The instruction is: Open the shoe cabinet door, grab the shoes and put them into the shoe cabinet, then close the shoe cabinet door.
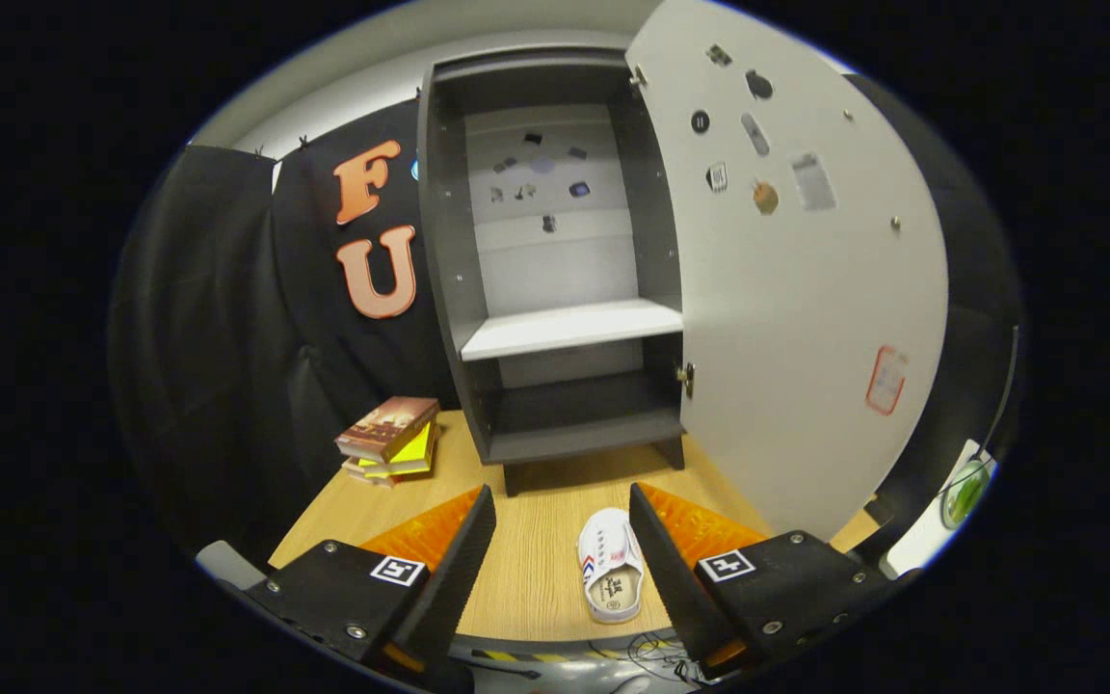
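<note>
The grey shoe cabinet (555, 289) stands on the wooden table beyond my fingers, its pale door (796, 289) swung wide open to the right. Inside I see a white shelf (569, 328) and a dark lower compartment, both with nothing on them. A white shoe (611, 564) with red and blue stripes lies on the table, sole opening up, close against the inner side of my right finger. My gripper (563, 506) is open, held above the table, with nothing pressed between its fingers.
A small stack of books (391, 439) lies on the table to the left of the cabinet. The wooden table (536, 569) has a striped front edge with loose cables just below it. Black cloth walls stand behind and to the left.
</note>
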`<state>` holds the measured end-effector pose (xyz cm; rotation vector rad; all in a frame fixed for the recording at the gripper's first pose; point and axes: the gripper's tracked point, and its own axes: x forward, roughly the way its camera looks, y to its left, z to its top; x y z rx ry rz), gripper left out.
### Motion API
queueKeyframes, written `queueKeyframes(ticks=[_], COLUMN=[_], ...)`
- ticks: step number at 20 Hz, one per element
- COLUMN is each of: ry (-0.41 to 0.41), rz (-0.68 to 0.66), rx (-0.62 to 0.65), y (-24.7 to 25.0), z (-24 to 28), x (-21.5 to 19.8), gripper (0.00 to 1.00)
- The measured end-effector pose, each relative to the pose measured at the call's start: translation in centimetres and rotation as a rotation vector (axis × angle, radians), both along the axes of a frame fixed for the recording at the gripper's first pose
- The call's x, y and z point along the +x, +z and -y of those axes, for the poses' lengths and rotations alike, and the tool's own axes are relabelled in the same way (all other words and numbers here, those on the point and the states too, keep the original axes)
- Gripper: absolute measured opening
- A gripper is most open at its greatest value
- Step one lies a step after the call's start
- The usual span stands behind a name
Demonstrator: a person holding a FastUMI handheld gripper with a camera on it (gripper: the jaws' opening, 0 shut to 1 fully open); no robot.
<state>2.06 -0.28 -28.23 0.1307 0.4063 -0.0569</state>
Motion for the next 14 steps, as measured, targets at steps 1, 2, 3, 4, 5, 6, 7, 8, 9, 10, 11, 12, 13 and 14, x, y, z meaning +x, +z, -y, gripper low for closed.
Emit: queueKeyframes(ticks=[1,2,3,4,5,6,7,8,9,10,11,12,13,14], ry=[0.013,0.021,0.031,0.037,0.041,0.037,0.032,0.037,0.037,0.040,0.042,0.042,0.046,0.044], rz=[-0.039,-0.080,-0.120,-0.160,-0.200,-0.241,-0.275,-0.304,-0.328,-0.352,-0.375,-0.394,-0.416,-0.429], rx=[0.024,0.045,0.065,0.072,0.079,0.084,0.098,0.118,0.128,0.131,0.127,0.129,0.130,0.137], y=[-2.2,-4.3,-6.4,-8.6,-10.8,-12.8,-14.6,-15.8,-17.1,-18.2,-19.2,-20.0,-21.0,-21.7], z=[-0.3,-0.6,-0.7,-0.8,-0.9,-0.7,-0.5,-0.6,-0.6,-0.4,-0.2,0.0,0.0,0.0], x=[0.4,0.7,1.0,1.2,1.4,1.6,1.9,2.2,2.5,2.8,2.8,2.9,3.0,3.2], gripper=[0.88,0.88,0.88,0.88,0.89,0.89,0.89,0.88,0.88,0.87,0.86,0.84,0.83,0.80])
